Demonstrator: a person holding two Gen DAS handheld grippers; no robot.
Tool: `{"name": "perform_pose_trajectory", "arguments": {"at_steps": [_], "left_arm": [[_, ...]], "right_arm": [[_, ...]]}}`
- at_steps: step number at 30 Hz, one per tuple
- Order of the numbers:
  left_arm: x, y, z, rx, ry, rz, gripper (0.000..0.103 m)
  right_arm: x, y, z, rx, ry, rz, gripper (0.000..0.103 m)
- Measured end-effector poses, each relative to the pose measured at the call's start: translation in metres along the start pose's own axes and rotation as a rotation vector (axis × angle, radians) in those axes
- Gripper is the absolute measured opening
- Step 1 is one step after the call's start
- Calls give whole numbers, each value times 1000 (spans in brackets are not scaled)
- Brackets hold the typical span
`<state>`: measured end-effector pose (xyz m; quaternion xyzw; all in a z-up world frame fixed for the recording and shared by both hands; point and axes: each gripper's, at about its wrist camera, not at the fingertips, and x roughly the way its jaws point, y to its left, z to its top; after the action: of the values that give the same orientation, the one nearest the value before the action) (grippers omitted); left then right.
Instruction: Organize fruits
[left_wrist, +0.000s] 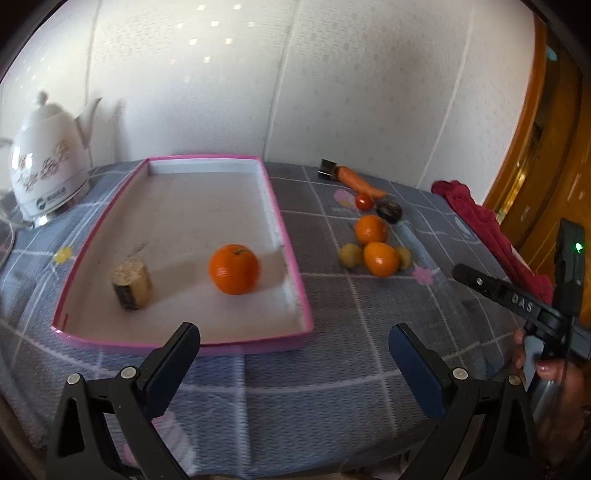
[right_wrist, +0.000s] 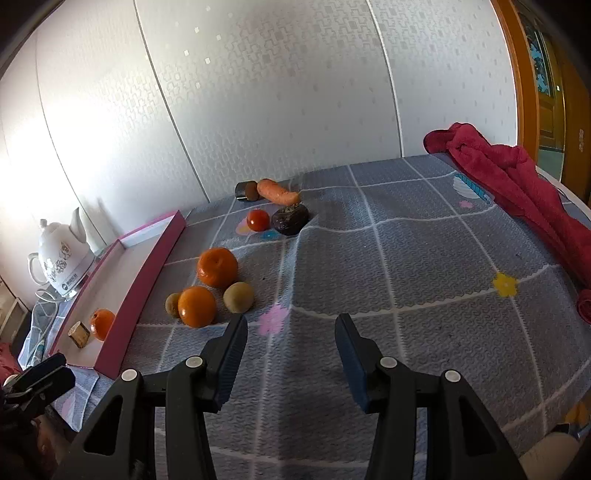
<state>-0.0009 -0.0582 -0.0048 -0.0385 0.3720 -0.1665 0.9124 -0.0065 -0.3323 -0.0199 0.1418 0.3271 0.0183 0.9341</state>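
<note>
A pink-rimmed tray (left_wrist: 291, 254) (right_wrist: 147, 258) lies on the grey checked cloth. Inside it sit one orange (left_wrist: 233, 268) (right_wrist: 102, 324) and a short brown stub (left_wrist: 131, 284) (right_wrist: 79, 334). Right of the tray lies a cluster: two oranges (left_wrist: 381, 258) (right_wrist: 197, 306) (right_wrist: 217, 267), two yellowish small fruits (left_wrist: 351, 254) (right_wrist: 239, 297), a small tomato (left_wrist: 364, 201) (right_wrist: 257, 220), a dark wrinkled fruit (left_wrist: 388, 211) (right_wrist: 290, 219) and a carrot (left_wrist: 360, 181) (right_wrist: 277, 192). My left gripper (left_wrist: 293, 354) is open and empty before the tray's near edge. My right gripper (right_wrist: 291, 339) is open, empty, near the cluster.
A white kettle (left_wrist: 48, 162) (right_wrist: 62, 258) stands left of the tray by the wall. A red towel (left_wrist: 487, 229) (right_wrist: 517, 184) lies along the table's right edge. A small dark metal object (left_wrist: 328, 169) (right_wrist: 245, 191) sits by the carrot. A wooden door frame stands at right.
</note>
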Motion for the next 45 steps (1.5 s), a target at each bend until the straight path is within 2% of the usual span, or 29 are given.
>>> {"name": "perform_pose_trajectory", "arguments": {"at_steps": [3,9,14,22,26,37,39,43,45], "left_arm": [[1,-14,0,34,-8,7,103],[2,-30,2,75,-25,35,103],[-1,-29,8,67,-39,44,103],[6,-32,15,71,-34,59,103],[13,-40,19,80,-30,62,103],[38,-78,35,191,-34,85,102],[46,-84,39,213,-27,88,96],[64,-96,47,291,-23,86,91],[78,-101,52,333,4,99,80]], "right_arm": [[5,-4,3,33,4,39,50],[17,19,7,-51,18,76,49],[41,35,17,-101,48,83,36],[71,47,20,-149,138,92,32],[71,51,17,-192,128,74,26],[55,13,25,-22,68,67,26],[50,4,27,17,53,79,26],[43,-4,29,37,25,37,26],[42,-9,31,68,25,50,26]]}}
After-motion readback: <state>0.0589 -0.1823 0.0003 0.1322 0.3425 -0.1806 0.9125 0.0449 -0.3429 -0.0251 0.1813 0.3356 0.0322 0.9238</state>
